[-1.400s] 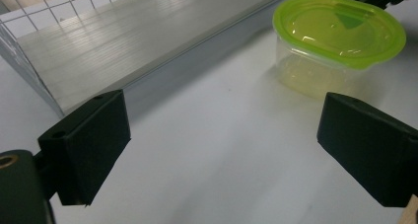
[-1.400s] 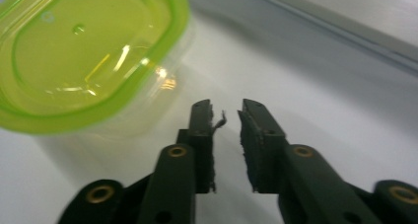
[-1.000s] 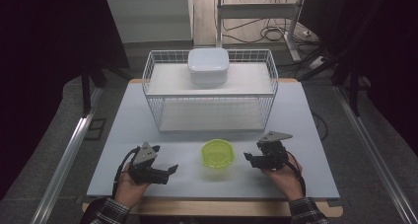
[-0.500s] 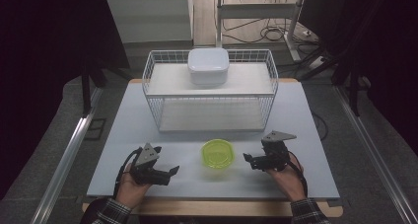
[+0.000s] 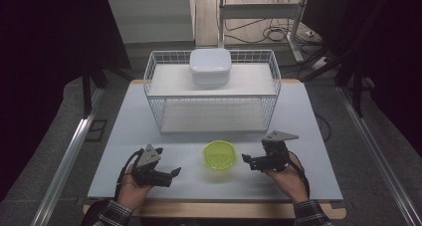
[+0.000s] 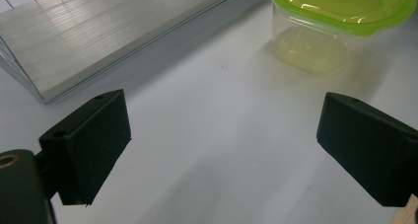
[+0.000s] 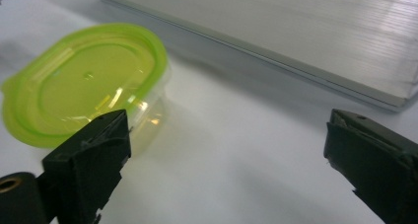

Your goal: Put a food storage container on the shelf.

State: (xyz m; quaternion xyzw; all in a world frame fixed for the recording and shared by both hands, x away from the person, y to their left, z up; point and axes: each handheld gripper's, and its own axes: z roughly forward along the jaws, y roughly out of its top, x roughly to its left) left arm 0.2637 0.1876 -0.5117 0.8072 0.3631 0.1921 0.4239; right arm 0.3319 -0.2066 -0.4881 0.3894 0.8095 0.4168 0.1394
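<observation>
A clear plastic container with a green lid (image 5: 220,155) stands on the white table (image 5: 308,116), near its front edge and roughly midway between the two hands, just in front of the white wire rack (image 5: 212,94). The left gripper (image 5: 169,175) rests low over the table to the left of the container, held in the person's left hand (image 5: 133,186), its jaws standing wide apart with nothing but bare table between them; in the left gripper view the container (image 6: 340,26) sits ahead and off to the upper right, well clear of the pads. The right gripper (image 5: 249,160) lies to the right of the container, pointing towards it from the right hand (image 5: 287,178); its jaws have just been opening and now stand wide apart with nothing between them. In the right gripper view the container (image 7: 86,83) is just beyond and beside one jaw, close to it but not clamped. A white lidded box (image 5: 210,65) sits on the rack's upper shelf at the back, well apart from both hands
</observation>
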